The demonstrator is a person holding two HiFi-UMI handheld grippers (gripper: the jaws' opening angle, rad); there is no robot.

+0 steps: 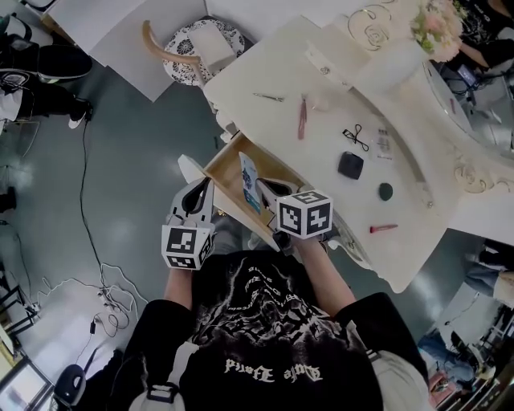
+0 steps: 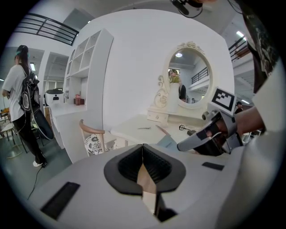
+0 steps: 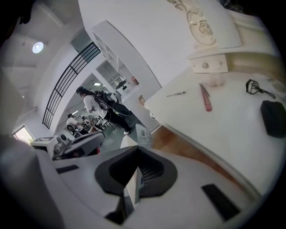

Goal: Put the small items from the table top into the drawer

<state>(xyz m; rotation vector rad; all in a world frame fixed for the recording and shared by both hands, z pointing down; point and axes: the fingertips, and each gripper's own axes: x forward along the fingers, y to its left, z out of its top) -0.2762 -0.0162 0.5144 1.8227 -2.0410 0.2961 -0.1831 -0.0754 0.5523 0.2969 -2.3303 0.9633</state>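
Note:
The wooden drawer (image 1: 229, 168) of the white dressing table (image 1: 321, 172) stands pulled out. My right gripper (image 1: 261, 189) is shut on a flat blue-and-white packet (image 1: 248, 181), held upright over the drawer. The right gripper view shows that packet (image 3: 142, 134) edge-on between the pads. My left gripper (image 1: 198, 191) hangs by the drawer's left corner with its pads (image 2: 149, 163) together; only a thin tan sliver shows behind them. On the top lie tweezers (image 1: 269, 97), a pink stick (image 1: 303, 116), an eyelash curler (image 1: 356, 136), a black compact (image 1: 350, 165), a dark round piece (image 1: 385, 192) and a red stick (image 1: 383, 228).
A chair (image 1: 197, 48) with a patterned seat stands at the table's far left end. The oval mirror (image 2: 185, 82) and flowers (image 1: 438, 24) rise at the table's back. Cables (image 1: 104, 297) lie on the grey floor. A person with a backpack (image 2: 24, 98) stands far off.

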